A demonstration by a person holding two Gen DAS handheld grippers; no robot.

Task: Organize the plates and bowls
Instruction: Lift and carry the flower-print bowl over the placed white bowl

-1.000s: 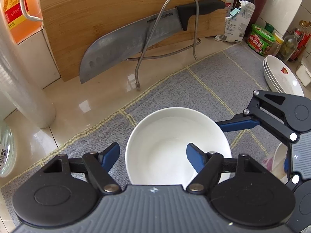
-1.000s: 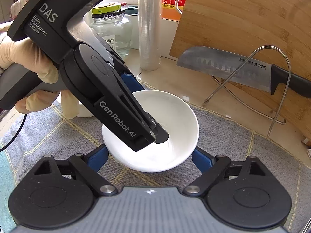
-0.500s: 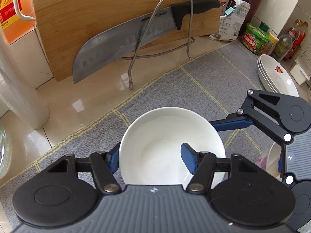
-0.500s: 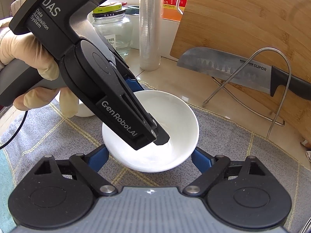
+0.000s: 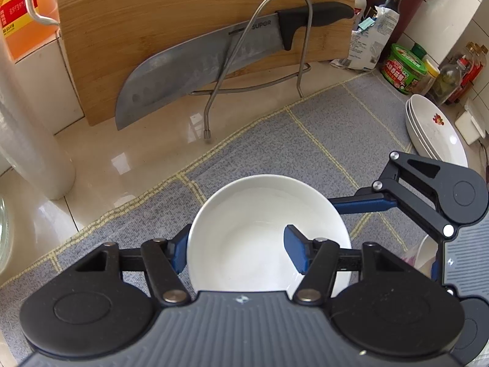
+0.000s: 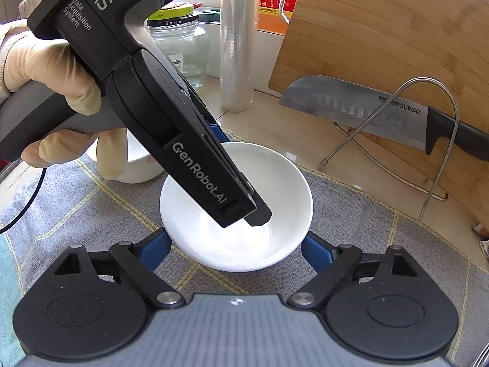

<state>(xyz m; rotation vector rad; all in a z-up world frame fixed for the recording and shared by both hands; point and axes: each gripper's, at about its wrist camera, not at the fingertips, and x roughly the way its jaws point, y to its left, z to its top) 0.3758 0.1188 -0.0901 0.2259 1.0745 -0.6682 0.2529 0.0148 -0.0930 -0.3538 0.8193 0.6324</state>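
- Kitchen counter of pale glossy stone, partly covered by a grey mat (image 5: 305,140) with thin yellow lines; a wooden board (image 5: 183,30) leans against the wall behind it, with a knife (image 5: 214,61) propped on a wire stand (image 5: 259,46).
- White bowl (image 5: 253,220) sits upright on the mat, empty, in front of both grippers.
- Left gripper (image 5: 237,253) points steeply down at the bowl. One blue pad is outside the near-left wall and the other inside the bowl. Its jaws have just been closing, and they now look clamped across that stretch of rim.
- Right gripper (image 6: 235,252) hovers just beside the bowl, released: its blue pads stand wide on either side of the bowl's near edge and seem to touch nothing.
- Gloved hand (image 6: 55,70) grips the handle of the left tool.
- Second white bowl (image 6: 137,165) stands on the mat behind that hand, mostly hidden.
- Stack of plates (image 5: 437,128), the top one with a small red motif, rests at the far right edge of the mat, well apart from the bowl.
- My reading: the step in hand is lifting the bowl by its rim, probably to nest it with the other bowl.
- To do it well: lift straight up and slowly, since a glazed rim held on one side may tip or slip.
- Keep the right gripper clear of the bowl, or use it to steady the far rim.
- Stay low and away from the knife and stand while carrying.
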